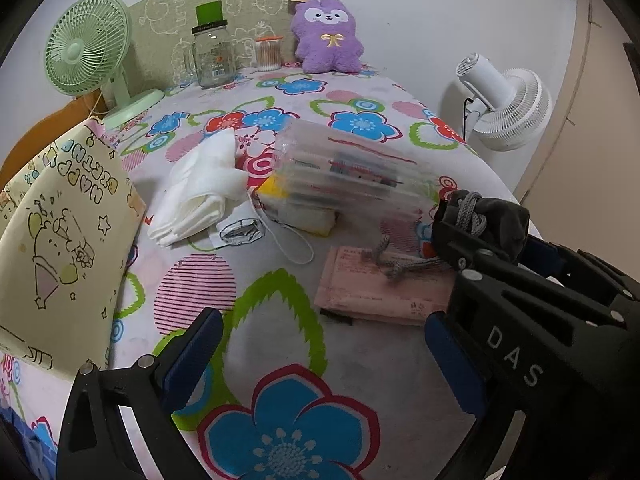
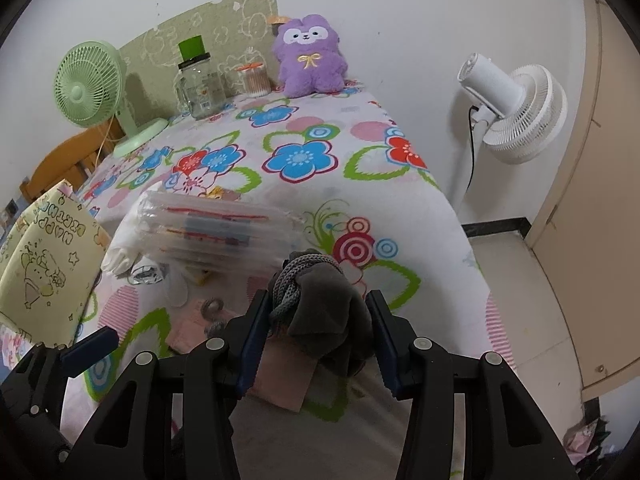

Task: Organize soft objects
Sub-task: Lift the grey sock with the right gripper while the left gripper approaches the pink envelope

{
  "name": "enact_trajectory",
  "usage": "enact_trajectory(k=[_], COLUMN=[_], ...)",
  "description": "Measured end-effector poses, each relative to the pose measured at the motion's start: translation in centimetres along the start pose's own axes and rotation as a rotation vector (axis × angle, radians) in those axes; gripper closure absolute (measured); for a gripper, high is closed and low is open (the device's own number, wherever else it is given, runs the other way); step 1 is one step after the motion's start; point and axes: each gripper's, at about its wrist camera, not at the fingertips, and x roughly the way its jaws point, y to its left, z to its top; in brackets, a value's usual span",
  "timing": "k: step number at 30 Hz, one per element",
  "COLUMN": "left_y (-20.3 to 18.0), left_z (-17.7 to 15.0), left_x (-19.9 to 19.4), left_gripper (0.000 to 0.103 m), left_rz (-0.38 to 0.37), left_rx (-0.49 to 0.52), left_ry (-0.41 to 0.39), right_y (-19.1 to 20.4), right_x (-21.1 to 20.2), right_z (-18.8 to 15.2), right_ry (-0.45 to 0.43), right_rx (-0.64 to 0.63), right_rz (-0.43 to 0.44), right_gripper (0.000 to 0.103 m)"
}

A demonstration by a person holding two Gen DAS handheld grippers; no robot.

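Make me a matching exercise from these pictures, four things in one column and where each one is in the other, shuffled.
1 purple plush
2 grey drawstring pouch
3 green fan
4 pink envelope

A between the right gripper's fingers
B far left corner of the table
C flat on the cloth, near edge
D against the back wall

Pairs: 1-D, 2-A, 3-B, 4-C

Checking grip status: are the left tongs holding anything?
No, the left tongs stand open over bare floral tablecloth, nothing between them.

Grey drawstring pouch [image 2: 324,312] bunched between blue fingers [image 2: 252,344], clear plastic packet [image 2: 208,232] hanging blurred beyond it
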Motion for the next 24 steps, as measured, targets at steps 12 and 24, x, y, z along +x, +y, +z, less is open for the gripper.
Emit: enact_trajectory(k=[12,24], left_y=[2.4,2.9], left_z=[-1.8,-1.4], left_x=[-1.6,-1.6], left_gripper=[0.001,0.001], left_rz=[0.022,0.028], left_rx=[-0.041,-0.056], left_ry=[-0.006,-0.017], right_y=[3.7,4.4], right_x=[-1.5,-2.5], right_z=[-2.2,-1.9], right_ry=[0.058,0.035], right_rx=[-0.021,-0.046], right_rz=[0.107,0.099], right_gripper=[0.054,0.062])
